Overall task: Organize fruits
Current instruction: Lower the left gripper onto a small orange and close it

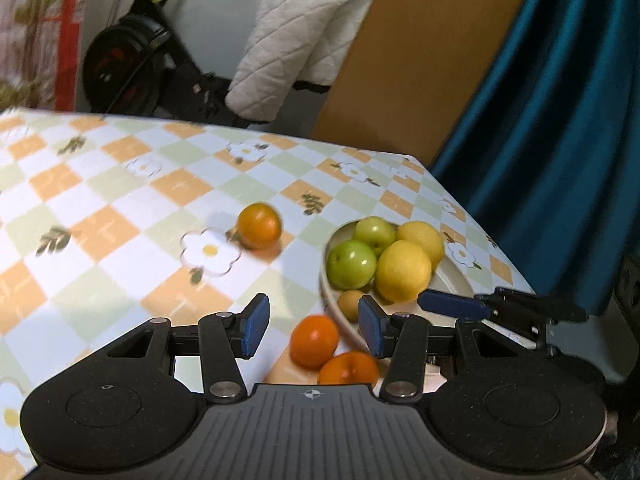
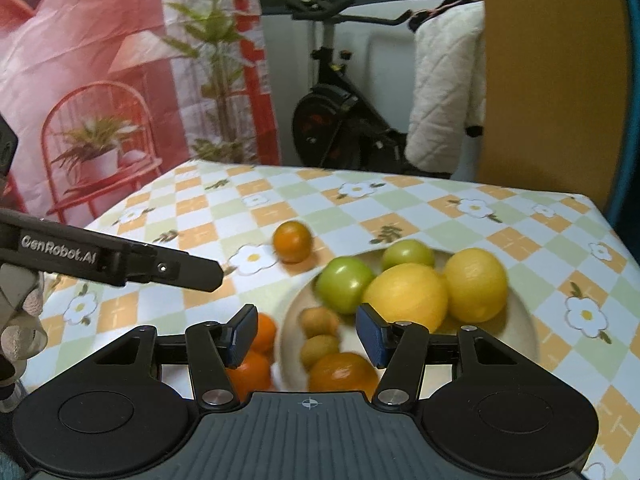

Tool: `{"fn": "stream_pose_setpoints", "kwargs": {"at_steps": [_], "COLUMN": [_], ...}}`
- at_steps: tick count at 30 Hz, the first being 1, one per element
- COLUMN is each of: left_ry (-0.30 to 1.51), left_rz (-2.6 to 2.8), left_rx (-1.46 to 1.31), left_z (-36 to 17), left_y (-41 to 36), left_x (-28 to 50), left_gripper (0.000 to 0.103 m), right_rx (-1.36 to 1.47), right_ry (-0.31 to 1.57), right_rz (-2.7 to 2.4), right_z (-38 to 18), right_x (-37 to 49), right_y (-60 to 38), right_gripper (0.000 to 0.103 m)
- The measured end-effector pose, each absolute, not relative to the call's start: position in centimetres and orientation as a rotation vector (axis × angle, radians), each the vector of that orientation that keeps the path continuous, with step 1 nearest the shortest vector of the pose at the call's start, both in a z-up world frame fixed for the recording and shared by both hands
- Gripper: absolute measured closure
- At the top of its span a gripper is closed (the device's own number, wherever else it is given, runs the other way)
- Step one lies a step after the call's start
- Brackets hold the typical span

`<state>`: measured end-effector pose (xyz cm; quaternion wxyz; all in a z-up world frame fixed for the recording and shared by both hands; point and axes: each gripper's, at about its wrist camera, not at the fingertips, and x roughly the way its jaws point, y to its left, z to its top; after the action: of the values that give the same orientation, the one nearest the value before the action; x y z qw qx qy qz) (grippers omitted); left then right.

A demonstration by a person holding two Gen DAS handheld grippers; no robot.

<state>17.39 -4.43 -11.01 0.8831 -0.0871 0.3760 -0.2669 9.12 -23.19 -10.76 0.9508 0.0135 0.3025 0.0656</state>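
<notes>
Left gripper (image 1: 313,325) and right gripper (image 2: 307,334): fingers apart, nothing held. Plate (image 2: 520,320) w/ fruits just ahead of right; lone orange (image 1: 259,225) further ahead of left.

Tablecloth (image 2: 400,208): orange, pale green, white checks with white daisies. Plate (image 2: 524,328): cream. Apples (image 2: 344,284): green. Lemons (image 2: 408,292): yellow. Oranges (image 1: 259,226): orange. Gripper pads (image 1: 253,330): blue.
</notes>
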Motion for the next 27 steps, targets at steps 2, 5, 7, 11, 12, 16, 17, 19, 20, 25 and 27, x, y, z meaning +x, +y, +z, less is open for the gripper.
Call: {"fn": "stream_pose_setpoints", "kwargs": {"at_steps": [2,5,7,11,12,16,17,19,20,25,27], "left_ry": [0.793,0.797,0.798,0.808,0.81,0.819,0.822,0.83,0.833,0.842,0.845], "left_rz": [-0.542,-0.531,-0.528,-0.532,-0.534,-0.548,-0.55,-0.554,-0.557,-0.574,-0.581], "left_rx": [-0.201,-0.217,-0.221,-0.217,-0.214,-0.214,-0.216,-0.223,-0.226,-0.231,-0.231], "left_z": [-11.3,-11.7,-11.9,-12.3,-12.3,-12.6,-12.7,-12.9,-13.0,-13.2,-13.3], "left_y": [-3.9,-3.5,-3.4,-3.2,-3.2,-3.3,-3.2,-3.1,-3.1,-3.3,-3.4], "left_x": [17.4,17.1,16.9,16.4,16.3,16.1,16.0,16.0,16.0,15.9,15.8], "left_gripper": [0.052,0.052,0.052,0.052,0.052,0.052,0.052,0.052,0.052,0.052,0.052], "right_rx": [0.012,-0.006,-0.024,-0.054,-0.062,-0.079,-0.081,-0.096,-0.106,-0.115,-0.118], "right_ry": [0.628,0.642,0.645,0.661,0.666,0.673,0.676,0.681,0.683,0.698,0.704], "right_rz": [0.151,0.184,0.202,0.217,0.218,0.219,0.227,0.237,0.241,0.259,0.271], "right_z": [-11.1,-11.4,-11.6,-12.2,-12.3,-12.9,-12.9,-12.9,-12.9,-13.0,-13.1], "right_x": [8.9,8.6,8.3,8.0,8.0,8.1,8.0,7.8,7.8,7.7,7.7], "right_y": [-22.3,-21.1,-20.4,-19.3,-19.2,-18.8,-18.7,-18.5,-18.3,-17.9,-17.7], "right_gripper": [0.053,0.055,0.055,0.056,0.056,0.056,0.057,0.057,0.057,0.06,0.064]}}
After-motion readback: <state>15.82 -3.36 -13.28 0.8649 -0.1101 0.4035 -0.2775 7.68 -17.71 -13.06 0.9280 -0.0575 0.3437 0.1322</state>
